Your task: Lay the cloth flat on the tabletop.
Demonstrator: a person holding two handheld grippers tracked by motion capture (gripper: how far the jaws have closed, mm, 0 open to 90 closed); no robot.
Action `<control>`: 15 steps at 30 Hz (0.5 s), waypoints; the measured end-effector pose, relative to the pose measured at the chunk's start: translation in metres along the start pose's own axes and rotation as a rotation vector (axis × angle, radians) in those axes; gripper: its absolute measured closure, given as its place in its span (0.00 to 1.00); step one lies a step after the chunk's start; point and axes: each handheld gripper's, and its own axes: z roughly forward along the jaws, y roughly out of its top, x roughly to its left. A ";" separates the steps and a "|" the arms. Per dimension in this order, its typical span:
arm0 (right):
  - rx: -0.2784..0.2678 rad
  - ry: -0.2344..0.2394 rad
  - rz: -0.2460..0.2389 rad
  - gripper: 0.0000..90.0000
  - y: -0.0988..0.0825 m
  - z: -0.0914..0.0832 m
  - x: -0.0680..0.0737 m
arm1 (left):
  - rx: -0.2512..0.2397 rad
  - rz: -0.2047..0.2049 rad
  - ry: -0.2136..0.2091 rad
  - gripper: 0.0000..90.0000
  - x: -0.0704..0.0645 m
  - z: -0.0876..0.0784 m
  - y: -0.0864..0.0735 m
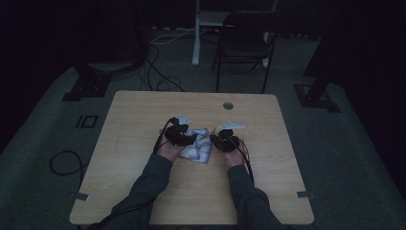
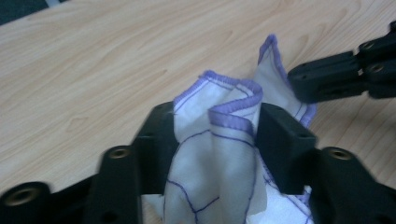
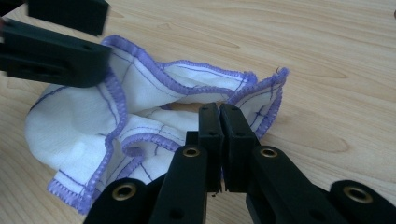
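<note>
White cloth with purple stitched edging point(image 2: 212, 154) is what we are seeing nearest in the left gripper view, bunched into a standing fold between the jaws of the left gripper point(image 2: 217, 135). Those jaws are standing apart with the fold filling the gap and touching both inner faces; we cannot tell whether they are truly pressing it. Beyond, at the upper right of that frame, the right gripper point(image 2: 327, 79) is reaching in against the cloth's far corner.

In the right gripper view, the right gripper point(image 3: 219, 140) is showing its jaws together at the lower centre, pinching a fold of the cloth point(image 3: 154, 112) near the hem, though we cannot make out how much fabric is sitting between the pads. The cloth is lying crumpled across the left half of that frame, and the left gripper point(image 3: 56, 51) is hanging over its upper left part.

In the high view, we are finding the cloth point(image 1: 198, 146) in the middle of the pale wooden tabletop point(image 1: 143, 191), between the two hands. Farther back, a dark chair point(image 1: 244, 43) is standing on the floor.
</note>
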 end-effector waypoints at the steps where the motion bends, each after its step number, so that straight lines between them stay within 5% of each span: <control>1: 0.000 0.001 -0.001 0.99 0.000 0.000 0.000 | 0.005 0.006 0.002 0.64 -0.001 0.000 0.000; 7: -0.003 -0.002 -0.007 0.99 0.000 -0.002 0.000 | 0.016 0.012 0.009 0.91 0.003 -0.003 -0.003; 15: -0.013 -0.013 -0.015 0.99 0.002 -0.009 -0.001 | -0.014 -0.014 0.039 0.94 0.016 -0.022 -0.011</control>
